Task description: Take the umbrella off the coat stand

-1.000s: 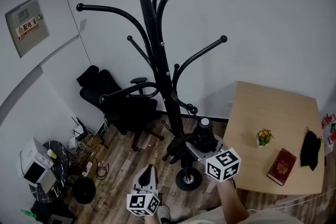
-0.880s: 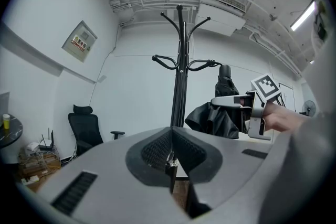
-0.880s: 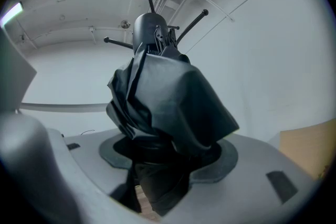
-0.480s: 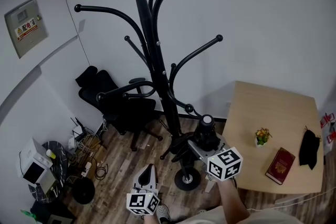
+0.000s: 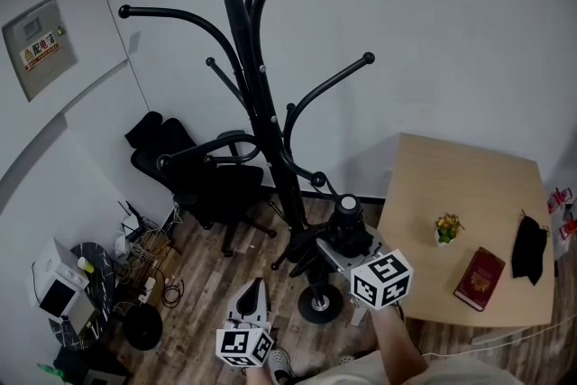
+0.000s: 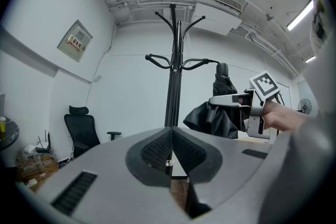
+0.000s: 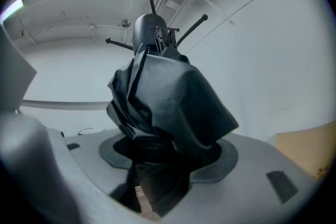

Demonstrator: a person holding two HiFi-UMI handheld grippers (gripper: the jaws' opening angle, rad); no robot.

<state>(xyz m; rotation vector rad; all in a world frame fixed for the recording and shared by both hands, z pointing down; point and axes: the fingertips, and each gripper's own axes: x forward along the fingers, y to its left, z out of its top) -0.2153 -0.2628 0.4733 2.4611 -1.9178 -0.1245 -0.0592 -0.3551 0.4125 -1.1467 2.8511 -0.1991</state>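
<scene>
Head view: I have the right tongs (image 5: 335, 241) clamped on the folded black umbrella (image 5: 348, 226), which stands upright low down, just beside the coat stand (image 5: 261, 104) pole, above its round base. In the right gripper view the bunched umbrella (image 7: 168, 107) fabric fills the gap between the pads. My left tongs (image 6: 170, 147) are pressed together on nothing, aimed at the pole. The wooden worktop (image 5: 451, 185) to the right carries a small potted plant (image 5: 447, 228) and a red book (image 5: 479, 277).
</scene>
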